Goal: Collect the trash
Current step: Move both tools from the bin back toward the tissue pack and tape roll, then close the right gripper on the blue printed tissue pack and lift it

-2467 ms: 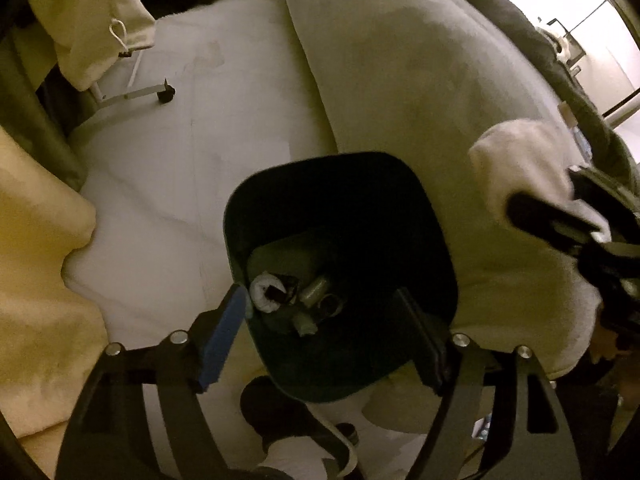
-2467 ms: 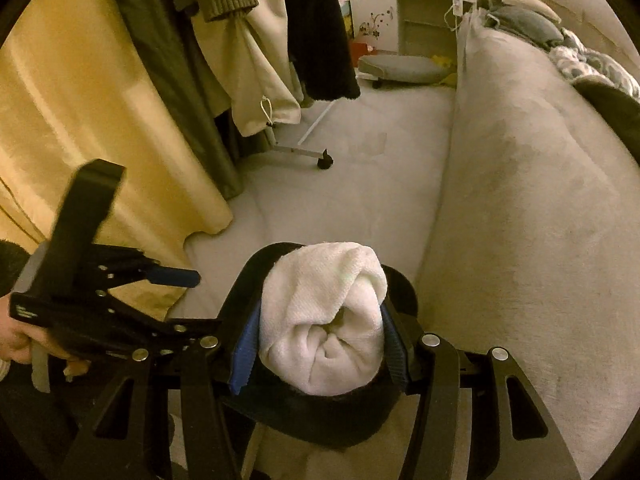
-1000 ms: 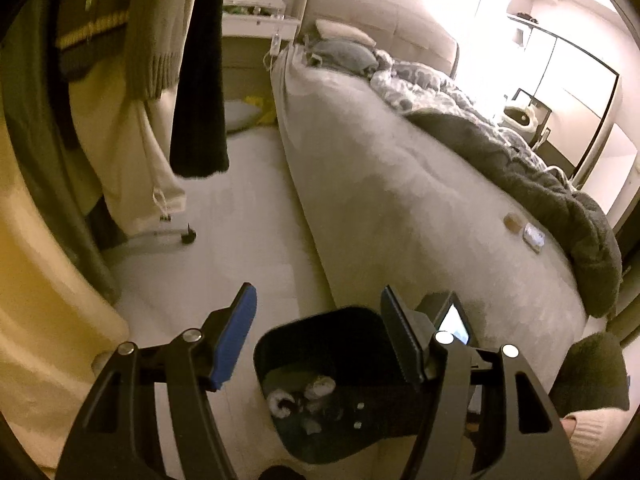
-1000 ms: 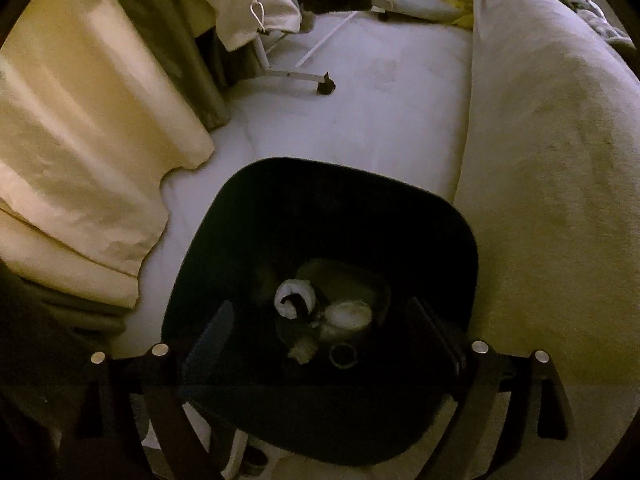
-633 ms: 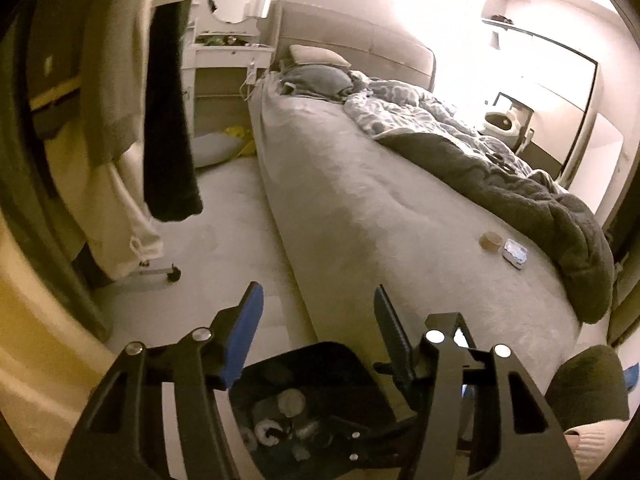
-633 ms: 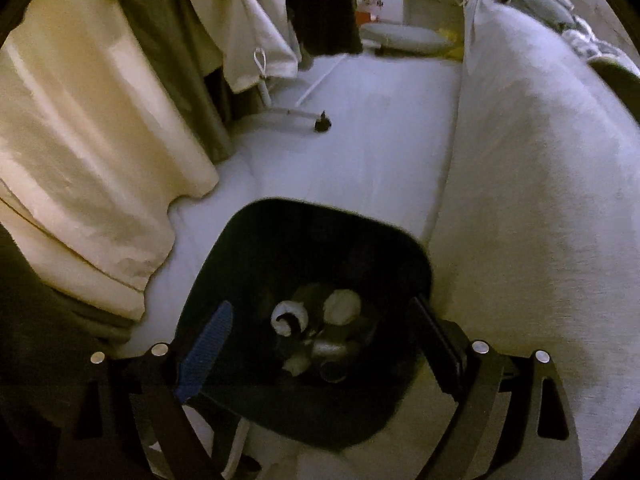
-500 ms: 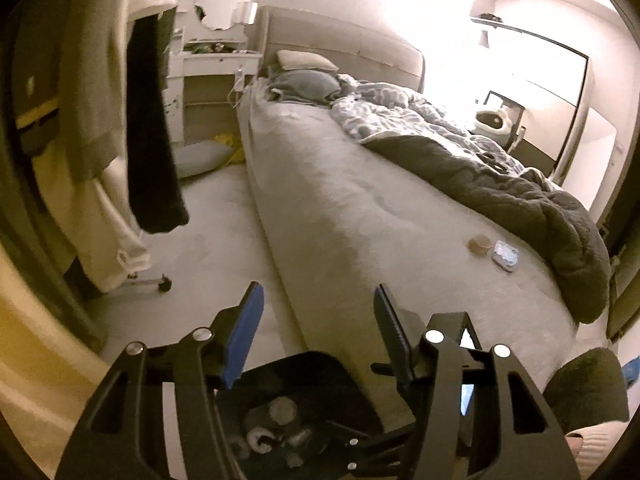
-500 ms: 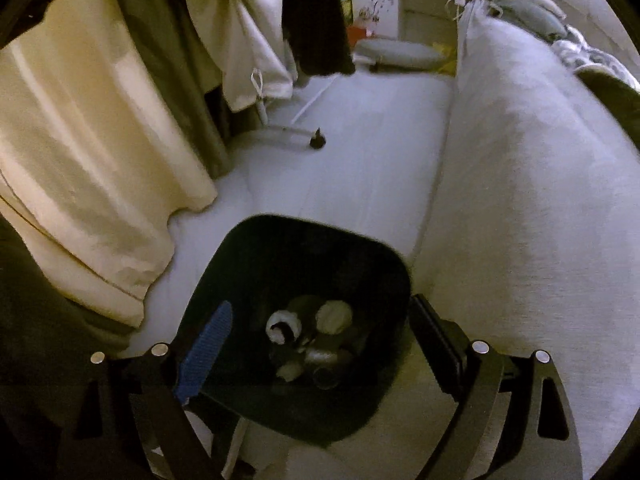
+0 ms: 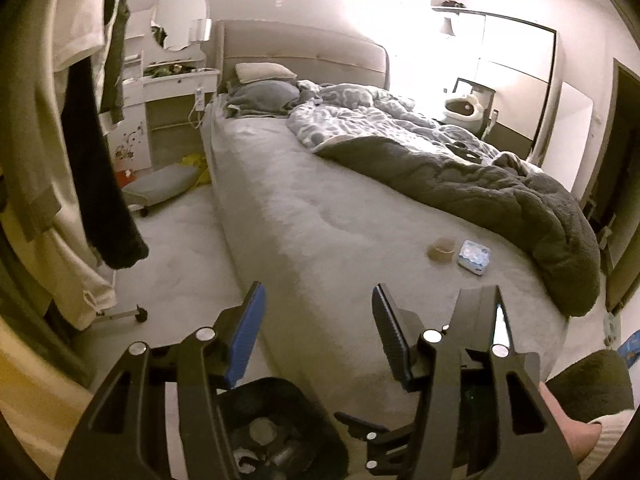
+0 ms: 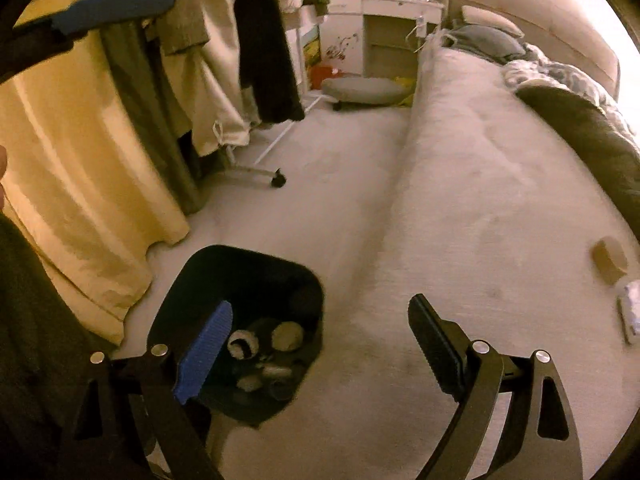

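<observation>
A black bin (image 10: pixel 256 264) stands on the floor against the bed's side, holding several pale wads and rolls of trash (image 10: pixel 244 344). My right gripper (image 10: pixel 320 304) hangs above and to the right of it, open, nothing between its fingers. My left gripper (image 9: pixel 318 300) is open too and empty, pointing over the bin (image 9: pixel 308 400) toward the bed. On the grey bedsheet lie a small brown roll (image 9: pixel 441 249) and a blue-white packet (image 9: pixel 473 258). At the right edge of the right wrist view are the same brown roll (image 10: pixel 609 260) and the packet (image 10: pixel 629 312).
The grey bed (image 9: pixel 320 208) fills the right side, with a dark duvet (image 9: pixel 500 200) bunched on it. Left of the bin hang a yellow curtain (image 10: pixel 60 160) and clothes on a wheeled rack (image 10: pixel 264 60). A grey cushion (image 10: pixel 362 90) lies on the floor near a white dressing table (image 9: pixel 172 80).
The right gripper let go of the rolled white towel over the bin and is now empty. Both grippers have risen and swung from the bin toward the bed. The left jaws have narrowed a little.
</observation>
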Tool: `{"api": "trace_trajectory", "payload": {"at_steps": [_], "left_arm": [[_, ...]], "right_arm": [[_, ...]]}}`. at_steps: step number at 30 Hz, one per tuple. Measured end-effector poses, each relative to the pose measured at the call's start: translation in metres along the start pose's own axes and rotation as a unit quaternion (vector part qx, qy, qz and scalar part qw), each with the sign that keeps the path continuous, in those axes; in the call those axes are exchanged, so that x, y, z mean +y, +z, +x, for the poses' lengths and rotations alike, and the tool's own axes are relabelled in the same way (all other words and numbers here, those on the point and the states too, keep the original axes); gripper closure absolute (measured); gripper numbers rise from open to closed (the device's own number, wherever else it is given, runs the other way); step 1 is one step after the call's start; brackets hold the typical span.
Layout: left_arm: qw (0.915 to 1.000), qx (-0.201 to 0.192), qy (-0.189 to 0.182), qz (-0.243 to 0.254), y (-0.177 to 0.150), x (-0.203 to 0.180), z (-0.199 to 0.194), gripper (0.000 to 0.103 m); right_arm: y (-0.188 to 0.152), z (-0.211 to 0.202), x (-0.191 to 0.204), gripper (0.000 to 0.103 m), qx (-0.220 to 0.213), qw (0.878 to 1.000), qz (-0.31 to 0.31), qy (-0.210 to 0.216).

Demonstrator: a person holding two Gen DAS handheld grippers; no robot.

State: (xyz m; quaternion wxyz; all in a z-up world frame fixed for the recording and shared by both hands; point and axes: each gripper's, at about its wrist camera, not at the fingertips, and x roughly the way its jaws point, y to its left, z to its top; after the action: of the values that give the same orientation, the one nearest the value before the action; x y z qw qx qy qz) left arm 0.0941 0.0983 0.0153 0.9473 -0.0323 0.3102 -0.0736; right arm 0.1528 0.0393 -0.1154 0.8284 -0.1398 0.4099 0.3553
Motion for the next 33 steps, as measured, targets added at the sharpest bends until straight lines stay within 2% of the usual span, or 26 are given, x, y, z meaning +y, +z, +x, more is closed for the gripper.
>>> {"api": "trace_trajectory", "payload": {"at_steps": [14, 22, 33], "left_arm": [[0.9984, -0.005, -0.055, 0.016, 0.019, -0.055, 0.031, 0.045], [0.9978, -0.001, -0.059, 0.030, 0.027, -0.075, 0.051, 0.045], [0.9954, 0.015, -0.057, 0.075, 0.032, -0.100, 0.091, 0.045]], "right_arm": [[-0.015, -0.052, -0.086, 0.012, -0.039, 0.997, 0.042, -0.049], [-0.022, -0.072, -0.122, 0.012, -0.052, 0.995, 0.055, -0.067], [-0.020, -0.084, -0.164, 0.011, -0.061, 0.993, 0.052, -0.089]]}}
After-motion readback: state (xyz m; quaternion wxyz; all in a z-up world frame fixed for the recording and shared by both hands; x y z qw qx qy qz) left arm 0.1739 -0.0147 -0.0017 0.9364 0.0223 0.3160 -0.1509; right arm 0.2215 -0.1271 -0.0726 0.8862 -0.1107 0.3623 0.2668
